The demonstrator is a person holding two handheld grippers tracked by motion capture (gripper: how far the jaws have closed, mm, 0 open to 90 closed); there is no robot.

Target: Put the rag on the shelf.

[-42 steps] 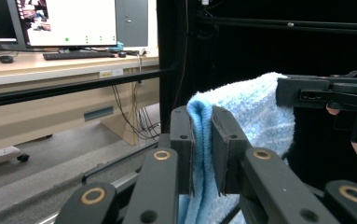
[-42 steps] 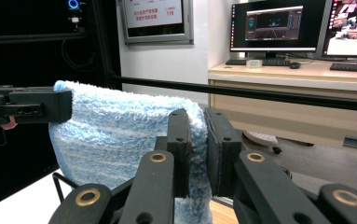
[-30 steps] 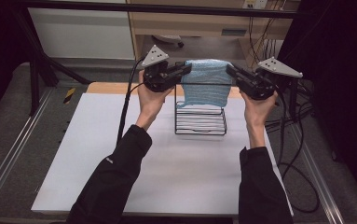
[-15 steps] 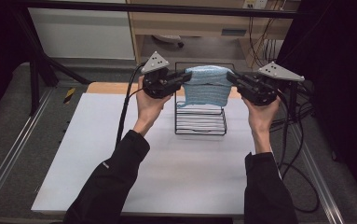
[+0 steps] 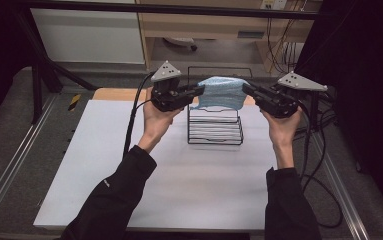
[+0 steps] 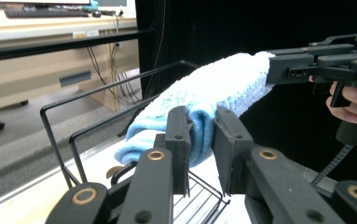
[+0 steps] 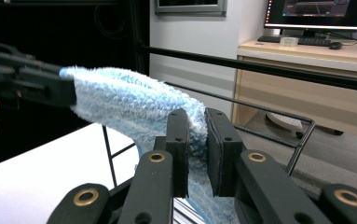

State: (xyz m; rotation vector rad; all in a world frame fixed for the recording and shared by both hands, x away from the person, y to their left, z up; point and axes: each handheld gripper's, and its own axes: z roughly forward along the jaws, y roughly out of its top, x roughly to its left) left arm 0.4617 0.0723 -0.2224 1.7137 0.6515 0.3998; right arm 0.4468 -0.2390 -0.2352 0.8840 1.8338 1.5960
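A light blue towel point(image 5: 222, 93) is hanging stretched between the two tools, above the black wire rack point(image 5: 215, 125) that is standing on the white desk point(image 5: 129, 165). The towel's middle is sagging slightly toward the rack's top rail, and I cannot tell whether it is touching the wire.

The left tool point(image 5: 197, 92) is sitting at the rack's left side, level with the rack's top. Its jaws have just been opening a little; in the left gripper view the left tool point(image 6: 199, 151) is showing a fold of towel point(image 6: 204, 100) between its pads, lying against one pad while a narrow gap is showing at the other.

The right tool point(image 5: 246, 90) is sitting at the rack's right side, at the same level. In the right gripper view the right tool point(image 7: 195, 151) is pinching the towel's point(image 7: 134, 105) other edge tightly between nearly closed pads, the cloth bunching up above them.
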